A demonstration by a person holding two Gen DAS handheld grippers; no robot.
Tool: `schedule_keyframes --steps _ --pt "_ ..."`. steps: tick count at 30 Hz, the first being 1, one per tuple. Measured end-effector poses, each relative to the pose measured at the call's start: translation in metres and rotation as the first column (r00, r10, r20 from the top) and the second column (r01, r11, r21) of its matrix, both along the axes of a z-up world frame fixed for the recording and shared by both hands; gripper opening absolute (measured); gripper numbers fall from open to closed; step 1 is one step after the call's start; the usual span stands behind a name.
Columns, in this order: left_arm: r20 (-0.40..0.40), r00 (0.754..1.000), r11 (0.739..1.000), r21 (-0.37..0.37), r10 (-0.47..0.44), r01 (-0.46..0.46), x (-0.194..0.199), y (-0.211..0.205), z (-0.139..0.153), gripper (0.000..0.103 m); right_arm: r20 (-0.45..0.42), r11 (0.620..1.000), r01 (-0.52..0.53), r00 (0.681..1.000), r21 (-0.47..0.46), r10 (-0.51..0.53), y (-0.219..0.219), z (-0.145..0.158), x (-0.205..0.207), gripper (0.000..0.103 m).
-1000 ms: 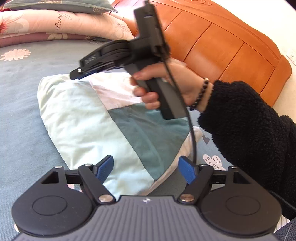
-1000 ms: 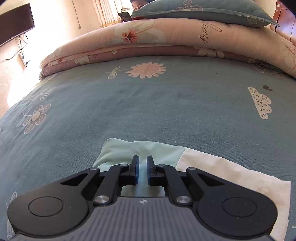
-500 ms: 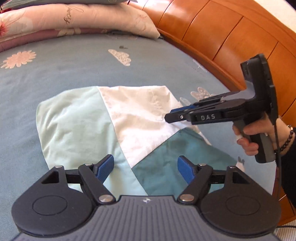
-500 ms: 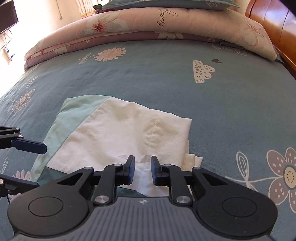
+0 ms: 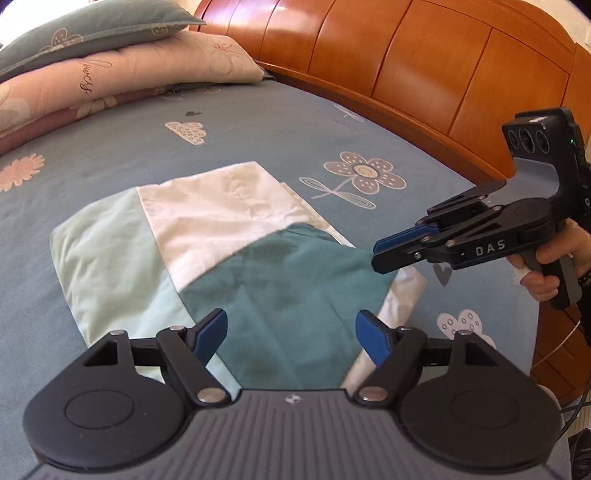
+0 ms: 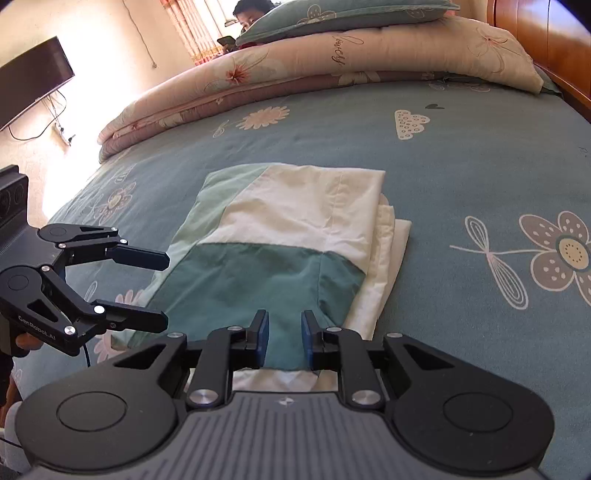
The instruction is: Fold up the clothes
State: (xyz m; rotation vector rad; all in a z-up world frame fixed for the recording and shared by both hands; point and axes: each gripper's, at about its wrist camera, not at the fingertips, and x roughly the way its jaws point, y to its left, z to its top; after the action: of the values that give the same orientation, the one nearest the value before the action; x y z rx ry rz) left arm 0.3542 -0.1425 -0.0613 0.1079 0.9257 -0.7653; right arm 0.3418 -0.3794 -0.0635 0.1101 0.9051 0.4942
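Your folded garment (image 5: pixel 207 251) lies flat on the bed (image 5: pixel 258 125), a neat stack of pale green, white and dark teal panels, with white layers stepping out along its edge on the headboard (image 5: pixel 424 66) side. Your left tongs (image 5: pixel 291 334) hang over its near end, fingers spread wide, nothing between them, the dark teal panel showing through the gap. Your right tongs (image 6: pixel 283 338) sit over the same teal end from the other side, fingers close together with a narrow gap left, and cloth visible beyond the gap; whether the tips touch the fabric, you cannot tell from here. In the left view the right tongs (image 5: pixel 399 245) float just beside the garment's headboard-side edge, tips pointing across the teal panel, clear of it, held in your hand (image 5: pixel 543 273). In the right view the left tongs (image 6: pixel 147 286) point in from the opposite edge, fingers well apart, just beside the pale green strip. A folded quilt (image 6: pixel 295 66) with a pillow (image 6: pixel 351 14) on top lies along the far edge of the bed, well apart from the garment.
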Motion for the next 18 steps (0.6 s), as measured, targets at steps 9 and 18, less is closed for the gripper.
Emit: schedule_keyframes --steps 9,18 --pt "-0.078 0.996 0.999 -0.023 -0.031 0.029 -0.019 -0.015 -0.009 0.075 0.020 0.998 0.023 1.000 -0.057 -0.022 0.002 -0.007 -0.016 0.023" --pt "-0.069 0.996 0.997 0.057 0.060 -0.056 -0.018 -0.004 -0.014 0.076 -0.029 0.999 0.043 0.999 -0.022 -0.044 0.018 -0.024 0.006 0.027"
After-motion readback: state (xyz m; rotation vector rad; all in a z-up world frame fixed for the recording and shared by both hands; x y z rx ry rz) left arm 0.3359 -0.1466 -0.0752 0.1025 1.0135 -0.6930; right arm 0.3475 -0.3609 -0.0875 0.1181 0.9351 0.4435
